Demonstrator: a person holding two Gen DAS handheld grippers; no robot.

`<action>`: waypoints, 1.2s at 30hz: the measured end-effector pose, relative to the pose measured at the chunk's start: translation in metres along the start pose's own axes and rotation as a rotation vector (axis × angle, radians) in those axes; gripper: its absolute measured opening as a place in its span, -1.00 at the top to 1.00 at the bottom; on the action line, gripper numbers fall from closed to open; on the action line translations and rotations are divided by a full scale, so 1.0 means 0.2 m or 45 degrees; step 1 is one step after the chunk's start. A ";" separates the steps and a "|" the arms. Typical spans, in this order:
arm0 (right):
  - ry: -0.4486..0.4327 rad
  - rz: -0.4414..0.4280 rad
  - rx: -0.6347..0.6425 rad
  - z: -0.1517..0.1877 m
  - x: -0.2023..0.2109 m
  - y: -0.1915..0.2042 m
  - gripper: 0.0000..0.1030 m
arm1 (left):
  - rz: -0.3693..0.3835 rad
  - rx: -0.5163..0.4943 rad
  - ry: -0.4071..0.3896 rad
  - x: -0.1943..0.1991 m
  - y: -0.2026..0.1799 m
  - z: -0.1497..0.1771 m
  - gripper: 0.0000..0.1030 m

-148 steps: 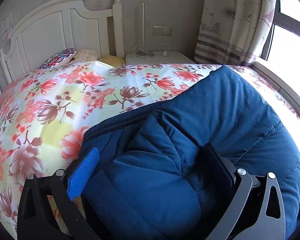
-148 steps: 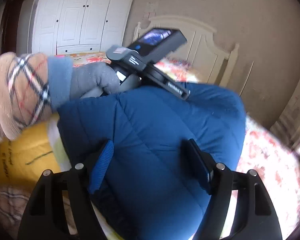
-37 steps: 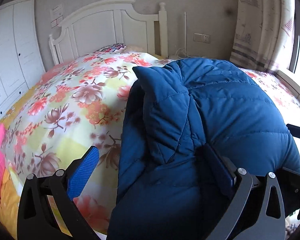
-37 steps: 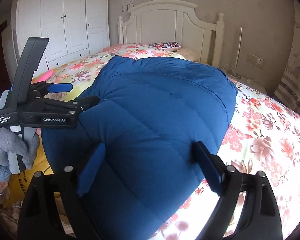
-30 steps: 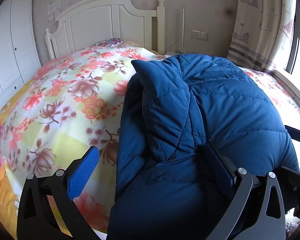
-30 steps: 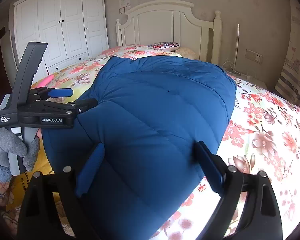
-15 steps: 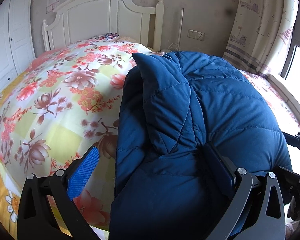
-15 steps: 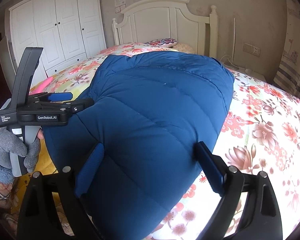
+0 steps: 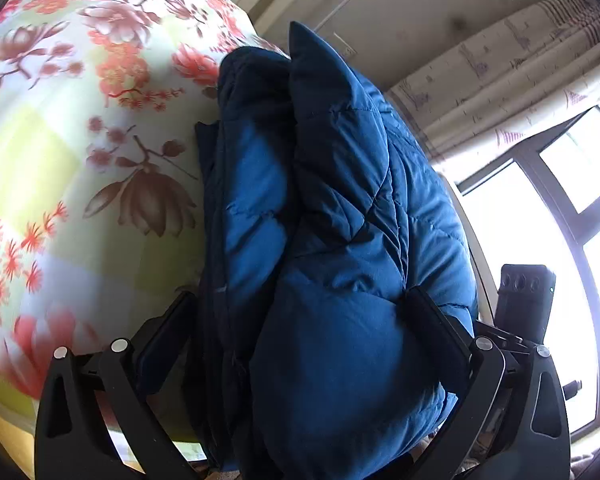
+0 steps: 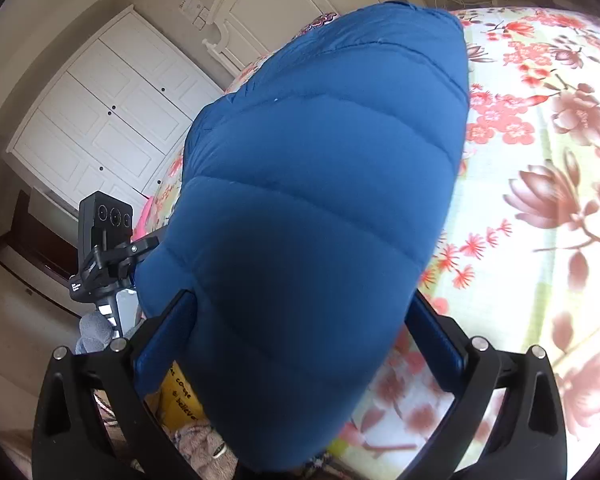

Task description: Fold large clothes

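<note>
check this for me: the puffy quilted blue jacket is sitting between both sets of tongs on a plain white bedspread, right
Not quite. The puffy quilted blue jacket does sit between both sets of tongs, but the bedspread is not plain white: it is a pale yellow and white cover printed with red and brown flowers. Both wrist views show the print beside the jacket.

Both wrist views look steeply down and rolled, very near the blue padded coat (image 9: 340, 240), which fills each frame's centre. The left faces the window (image 9: 560, 220) at right; the right faces the wardrobe (image 10: 112, 112) at upper left. Both share the floral bed (image 10: 540, 200).
</note>
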State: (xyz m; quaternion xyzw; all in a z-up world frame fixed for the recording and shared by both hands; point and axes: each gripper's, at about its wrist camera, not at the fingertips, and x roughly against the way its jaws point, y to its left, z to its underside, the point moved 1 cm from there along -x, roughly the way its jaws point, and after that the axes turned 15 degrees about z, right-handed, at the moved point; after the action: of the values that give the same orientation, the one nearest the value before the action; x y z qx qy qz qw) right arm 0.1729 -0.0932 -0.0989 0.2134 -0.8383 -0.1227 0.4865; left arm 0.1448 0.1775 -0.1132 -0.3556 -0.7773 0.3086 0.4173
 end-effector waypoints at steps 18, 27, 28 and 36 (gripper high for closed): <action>-0.309 0.092 0.204 0.06 0.10 0.11 -0.26 | 0.171 -0.065 -0.076 -0.08 -0.08 0.03 -0.36; -0.539 0.284 0.250 -0.29 0.39 -0.15 -0.16 | 0.229 -0.189 -0.142 -0.40 -0.40 -0.25 -0.31; -0.549 0.304 0.242 -0.35 0.41 -0.21 -0.16 | 0.243 -0.200 -0.137 -0.48 -0.42 -0.32 -0.31; -0.438 0.442 0.069 -0.72 0.34 -0.80 -0.22 | 0.224 -0.109 -0.040 -1.24 -0.41 -0.74 -0.30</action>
State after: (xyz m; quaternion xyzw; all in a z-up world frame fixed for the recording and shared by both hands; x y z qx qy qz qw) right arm 0.3066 -0.2661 -0.0429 0.0550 -0.9359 -0.0491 0.3445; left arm 0.3483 -0.0427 -0.0876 -0.4352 -0.7619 0.3163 0.3607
